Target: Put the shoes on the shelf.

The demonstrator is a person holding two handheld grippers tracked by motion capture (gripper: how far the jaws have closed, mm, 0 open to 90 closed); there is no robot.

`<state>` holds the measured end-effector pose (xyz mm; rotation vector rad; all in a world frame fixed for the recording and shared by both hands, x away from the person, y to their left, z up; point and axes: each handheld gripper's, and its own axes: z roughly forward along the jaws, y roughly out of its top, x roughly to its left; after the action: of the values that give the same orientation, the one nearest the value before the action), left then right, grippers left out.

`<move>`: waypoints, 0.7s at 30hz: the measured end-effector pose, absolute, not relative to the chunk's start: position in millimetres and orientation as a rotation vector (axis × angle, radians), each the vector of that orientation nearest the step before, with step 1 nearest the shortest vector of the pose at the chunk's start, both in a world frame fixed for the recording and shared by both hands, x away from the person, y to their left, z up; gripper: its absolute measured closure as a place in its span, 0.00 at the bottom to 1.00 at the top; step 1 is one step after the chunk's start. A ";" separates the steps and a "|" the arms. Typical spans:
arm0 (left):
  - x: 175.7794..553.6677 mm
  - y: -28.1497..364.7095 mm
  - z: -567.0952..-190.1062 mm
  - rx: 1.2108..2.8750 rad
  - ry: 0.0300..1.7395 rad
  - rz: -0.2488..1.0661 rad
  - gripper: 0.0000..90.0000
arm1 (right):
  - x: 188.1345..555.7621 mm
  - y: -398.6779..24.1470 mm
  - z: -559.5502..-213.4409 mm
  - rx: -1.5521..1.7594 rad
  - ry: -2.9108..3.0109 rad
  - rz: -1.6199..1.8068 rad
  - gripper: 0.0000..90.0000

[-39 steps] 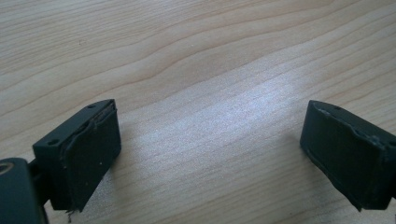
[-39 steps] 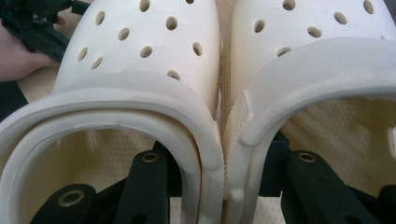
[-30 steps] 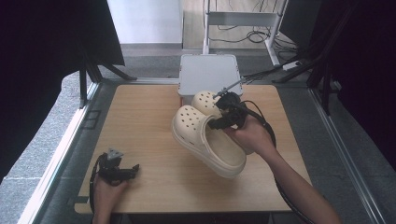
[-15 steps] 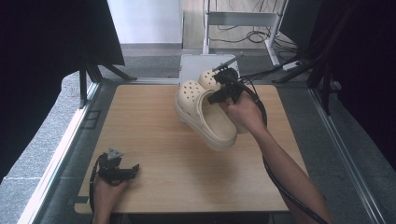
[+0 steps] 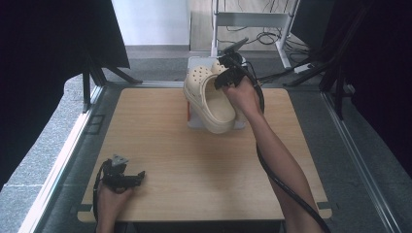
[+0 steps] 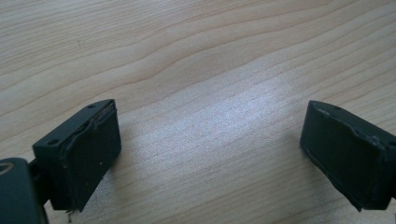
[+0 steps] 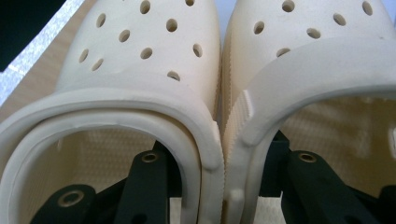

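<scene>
Clogs point(image 5: 214, 99) farther now, toes pointing away.

No text, label, brand, number or sign is showing legibly in any view. The cream clogs point(image 7: 154, 70) are showing only plain perforated uppers with no readable mark, the wooden worktop point(image 5: 160, 160) is showing only bare grain, and the black tongs point(image 6: 210, 158) are carrying no lettering that can be made out.
</scene>
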<state>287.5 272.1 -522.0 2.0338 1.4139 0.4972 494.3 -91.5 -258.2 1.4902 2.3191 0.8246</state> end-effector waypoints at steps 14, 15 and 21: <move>287.5 272.1 -521.9 2.037 1.408 0.493 0.06 | 548.7 -78.2 -263.4 1.660 2.170 0.790 0.71; 287.5 272.0 -522.0 2.037 1.408 0.494 0.06 | 552.6 -77.7 -263.6 1.672 2.155 0.791 0.71; 287.5 272.0 -522.0 2.037 1.408 0.494 0.06 | 574.3 -77.4 -265.1 1.726 2.080 0.805 0.71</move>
<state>287.5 272.0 -522.0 2.0374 1.4075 0.4939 574.3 -77.4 -265.1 1.7265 2.0804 0.8052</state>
